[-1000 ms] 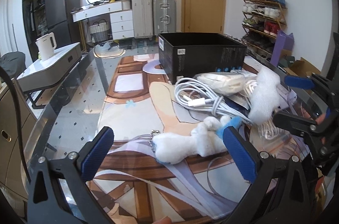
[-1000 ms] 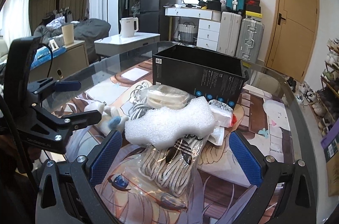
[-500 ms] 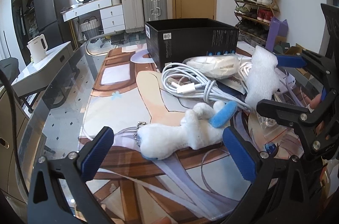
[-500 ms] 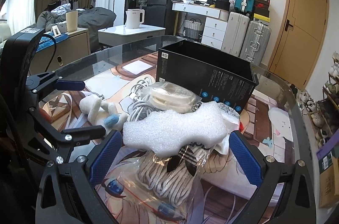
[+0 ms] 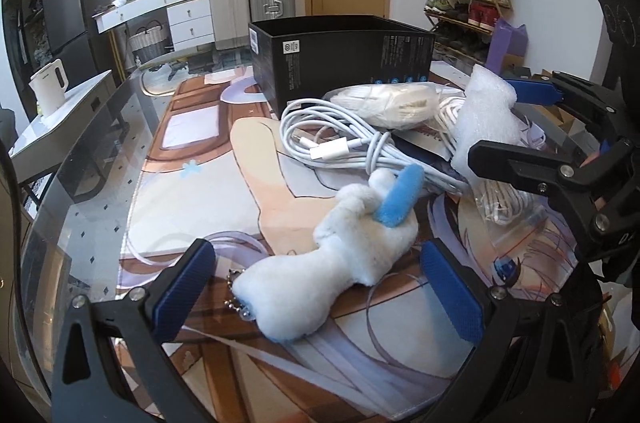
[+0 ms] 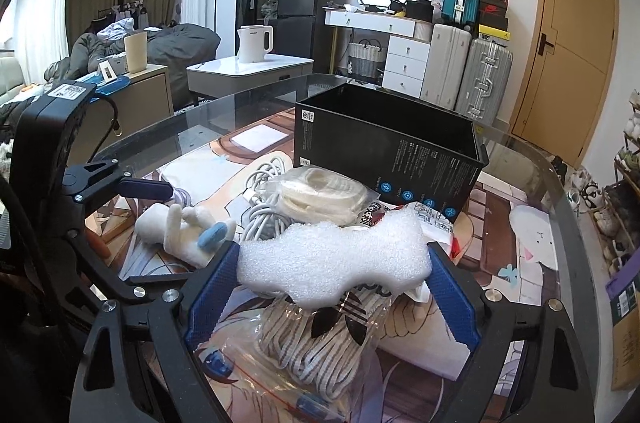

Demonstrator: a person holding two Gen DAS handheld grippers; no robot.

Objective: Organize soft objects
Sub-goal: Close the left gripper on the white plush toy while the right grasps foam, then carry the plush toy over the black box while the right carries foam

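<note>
A white plush toy (image 5: 340,247) with a blue ear lies on the printed mat, between the fingers of my open left gripper (image 5: 316,291); the jaws stand wide on either side, not touching it. It also shows in the right wrist view (image 6: 180,231). My right gripper (image 6: 332,287) has both blue pads against a white foam piece (image 6: 332,259), which lies on the pile. The foam shows in the left wrist view (image 5: 486,119). A black open box (image 6: 384,151) stands behind the pile.
White charging cables (image 5: 336,143), a bag of cream cord (image 6: 316,195) and a clear bag of striped laces (image 6: 320,339) lie heaped in front of the box. The glass table's edge (image 5: 80,183) curves at the left. Suitcases and a shoe rack stand beyond.
My left gripper has moved forward so the plush toy now lies between its fingers. My right gripper has narrowed from wide open until its pads meet the foam piece.
</note>
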